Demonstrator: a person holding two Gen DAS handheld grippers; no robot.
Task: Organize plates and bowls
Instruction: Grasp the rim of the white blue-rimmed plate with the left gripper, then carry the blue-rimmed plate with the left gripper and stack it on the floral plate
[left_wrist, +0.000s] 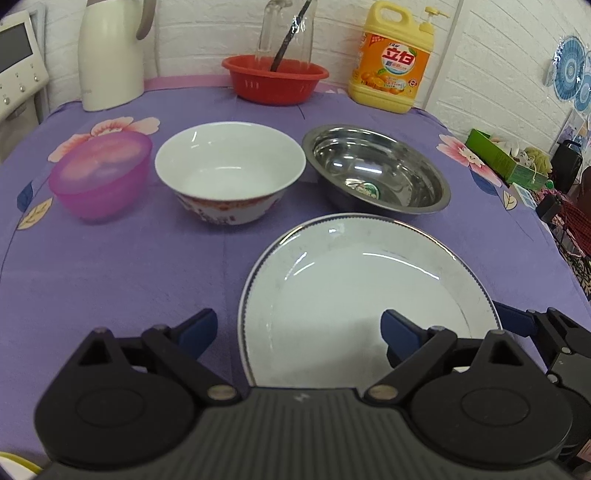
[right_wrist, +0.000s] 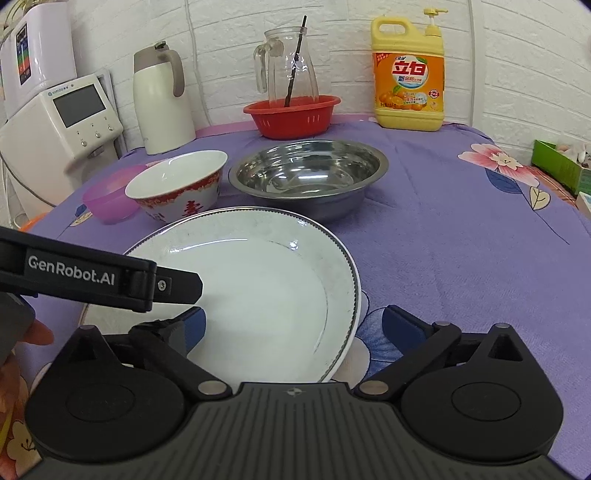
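A large white plate (left_wrist: 351, 288) (right_wrist: 266, 288) lies nearest on the purple cloth. Behind it stand a pink plastic bowl (left_wrist: 99, 177) (right_wrist: 110, 201), a white ceramic bowl with red pattern (left_wrist: 229, 170) (right_wrist: 177, 184) and a steel bowl (left_wrist: 376, 170) (right_wrist: 306, 177). My left gripper (left_wrist: 299, 332) is open and straddles the plate's left rim, one pad over the cloth, one over the plate. My right gripper (right_wrist: 297, 328) is open too and straddles the right rim. Neither touches the plate. In the right wrist view a black finger (right_wrist: 177, 286) of the left one reaches over the plate.
At the back stand a red basket (left_wrist: 275, 79) holding a glass jug, a yellow detergent bottle (left_wrist: 391, 62) and a white thermos (left_wrist: 110, 55). A white appliance (right_wrist: 62, 122) sits off the table's left. A green box (left_wrist: 495, 155) lies at the right edge.
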